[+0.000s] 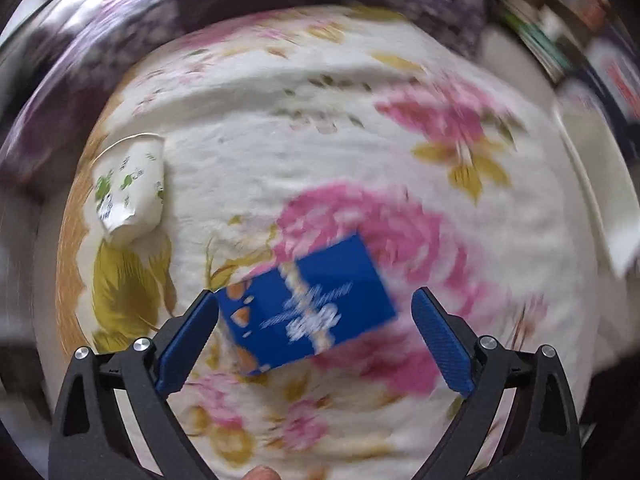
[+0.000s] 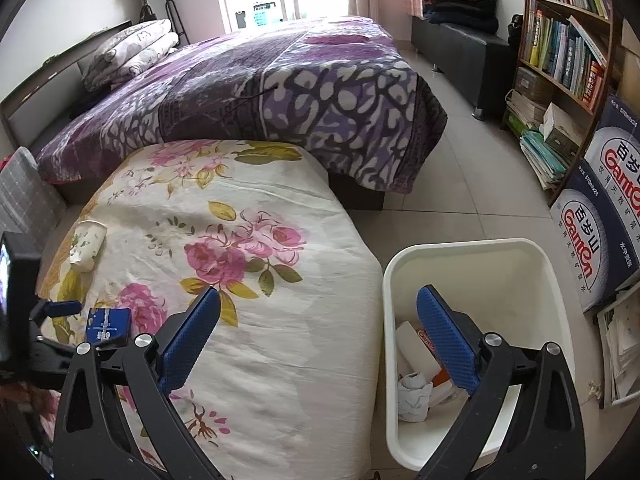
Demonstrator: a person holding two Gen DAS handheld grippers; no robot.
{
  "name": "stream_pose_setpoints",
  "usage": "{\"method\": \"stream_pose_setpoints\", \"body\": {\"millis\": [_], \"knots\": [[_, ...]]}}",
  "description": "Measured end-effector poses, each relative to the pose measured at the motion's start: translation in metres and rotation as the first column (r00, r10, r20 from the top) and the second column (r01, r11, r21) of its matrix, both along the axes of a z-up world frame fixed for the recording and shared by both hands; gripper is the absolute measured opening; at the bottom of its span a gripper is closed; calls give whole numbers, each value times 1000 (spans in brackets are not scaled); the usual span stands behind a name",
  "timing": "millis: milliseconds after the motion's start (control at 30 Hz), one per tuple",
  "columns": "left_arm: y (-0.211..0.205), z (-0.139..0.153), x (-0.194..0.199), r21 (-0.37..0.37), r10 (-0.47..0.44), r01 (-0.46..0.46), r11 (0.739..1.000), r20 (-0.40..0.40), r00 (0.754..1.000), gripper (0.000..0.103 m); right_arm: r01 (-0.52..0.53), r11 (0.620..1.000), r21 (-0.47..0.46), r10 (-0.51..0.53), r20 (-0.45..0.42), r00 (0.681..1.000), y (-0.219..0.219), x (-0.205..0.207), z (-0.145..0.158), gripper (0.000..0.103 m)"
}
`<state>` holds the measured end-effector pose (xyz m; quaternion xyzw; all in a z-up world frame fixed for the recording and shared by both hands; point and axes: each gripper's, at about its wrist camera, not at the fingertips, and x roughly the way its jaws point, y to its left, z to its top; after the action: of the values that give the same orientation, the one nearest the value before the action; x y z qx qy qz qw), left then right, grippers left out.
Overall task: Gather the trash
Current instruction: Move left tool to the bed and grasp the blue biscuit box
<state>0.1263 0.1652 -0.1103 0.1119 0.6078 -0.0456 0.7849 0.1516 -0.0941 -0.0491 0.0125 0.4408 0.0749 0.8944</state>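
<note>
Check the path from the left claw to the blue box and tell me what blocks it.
Nothing visible blocks it. The left claw is open, and the blue box lies on the flowered blanket between its fingers. The paper cup lies well off to the left.

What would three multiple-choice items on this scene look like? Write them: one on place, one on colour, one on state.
1. Where is the paper cup?
A. in the bin
B. lying on the floral cover
C. on the bookshelf

2. What colour is the small box?
A. blue
B. red
C. green

3. How is the left claw?
A. shut on the cup
B. shut on the box
C. open around the box

Answers: 1 B, it lies on the floral cover, away from the white bin. 2 A, its faces are blue. 3 C, the right side shows a gap.
</note>
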Motion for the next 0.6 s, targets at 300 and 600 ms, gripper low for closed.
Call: {"method": "stream_pose_setpoints", "body": {"millis": [300,600], "knots": [[6,-23,-7,106,-183,181,978,16,983,94,8,1000,-20,-9,-24,1000,14,9,-12,95],[9,-26,21,-26,-125,126,992,34,992,94,2,998,-55,-4,-36,999,23,13,-20,95]]}}
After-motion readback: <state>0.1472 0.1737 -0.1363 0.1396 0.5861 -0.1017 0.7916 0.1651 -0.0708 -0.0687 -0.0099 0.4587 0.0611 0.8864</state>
